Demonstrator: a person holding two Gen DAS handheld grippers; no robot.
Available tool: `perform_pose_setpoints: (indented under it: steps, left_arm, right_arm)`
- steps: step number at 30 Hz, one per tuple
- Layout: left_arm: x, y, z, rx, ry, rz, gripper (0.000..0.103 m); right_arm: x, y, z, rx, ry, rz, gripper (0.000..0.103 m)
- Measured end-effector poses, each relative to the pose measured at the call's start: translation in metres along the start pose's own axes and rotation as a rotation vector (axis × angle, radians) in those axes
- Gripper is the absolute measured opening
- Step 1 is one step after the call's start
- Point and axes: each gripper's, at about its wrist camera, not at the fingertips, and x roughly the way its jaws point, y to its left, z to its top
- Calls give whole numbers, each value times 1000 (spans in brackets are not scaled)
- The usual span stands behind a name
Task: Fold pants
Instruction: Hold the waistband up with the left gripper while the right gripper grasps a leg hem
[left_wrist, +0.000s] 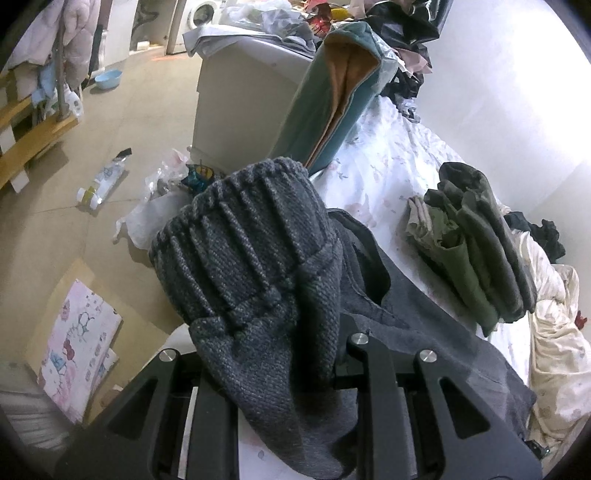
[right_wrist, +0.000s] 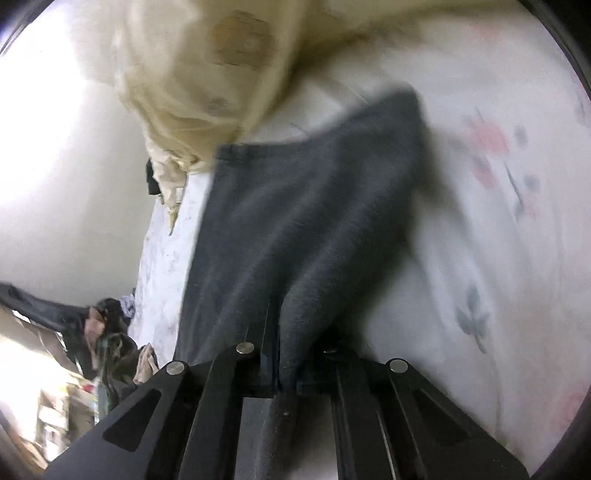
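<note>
While left claw (left_wrist: 291, 373) pinches ribbed knit waistband of grey pants (left_wrist: 258, 266), right claw (right_wrist: 286, 369) grips smoother hem.

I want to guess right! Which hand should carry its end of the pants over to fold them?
Probably left: the left gripper holds the gray pants by their lifted waistband.

The pants (left_wrist: 258, 266) are dark grey cloth, coarse and ribbed at the gathered waistband, smoother and matt along the leg (right_wrist: 303, 221). Both the left gripper (left_wrist: 284, 369) and the right gripper (right_wrist: 284, 362) look like matt black plastic with small shiny metal pins. The bed sheet (right_wrist: 498, 221) is smooth white cloth with a faded flower print. The cream blanket (right_wrist: 192, 74) looks soft and crumpled.
</note>
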Motion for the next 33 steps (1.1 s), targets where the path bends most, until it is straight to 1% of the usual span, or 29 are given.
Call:
perform_pose_setpoints:
  steps: [2,4,5,9,12,15,16,18,19,21,23,26,28,30,32,33]
  left_arm:
    - [-8,-4,7,-5,9,-30,17]
    - [-22,-15,16,-5,7,-77,17]
    - [-30,-20,21,-6,4,-100,17]
    - [-74,-38,49,-21,-39,-189,17]
    - [-103,-38,70,-54,-70,-236,17]
    - [-128,-37,84,-28,-109,-245,17]
    - [-132,-33,84,-28,-110,-241,17]
    - [-136,-18,77,-60,-87,-252,17]
    - [-137,-14,74,-55,-72,-254,17]
    - [-136,-10,69,-31,-39,-266,17]
    - [-138,-16,68,-22,-19,-277,16]
    - [-152,-24,71,-19,-50,-320,16]
    - [-161,-21,69,-15,-77,-348,16]
    - [-158,-13,60,4,-57,-322,17]
    - [-144,6,47,0,16,-266,17]
    - [-136,18,40,-23,62,-238,16]
  right_arm:
    - [-10,25,7,-43,-26,20,5]
    - [-22,55,13,-119,-36,22,5]
    - [-30,72,21,-158,-37,27,4]
    - [-58,129,35,-234,-47,30,4]
    - [-88,160,52,-271,-66,20,4]
    - [-109,179,66,-307,-54,-16,4]
    - [-116,179,68,-303,-44,-24,4]
    - [-131,168,68,-281,-31,-38,4]
    - [-135,166,66,-281,-26,-42,4]
    - [-146,167,66,-297,-21,-54,4]
    - [-157,179,65,-334,-30,-57,4]
    - [-176,195,63,-384,-61,-53,4]
    - [-188,194,61,-407,-84,-67,4]
    - [-193,174,58,-380,-72,-118,4]
    - [-188,133,50,-312,3,-209,4]
    - [-183,112,42,-269,51,-259,4]
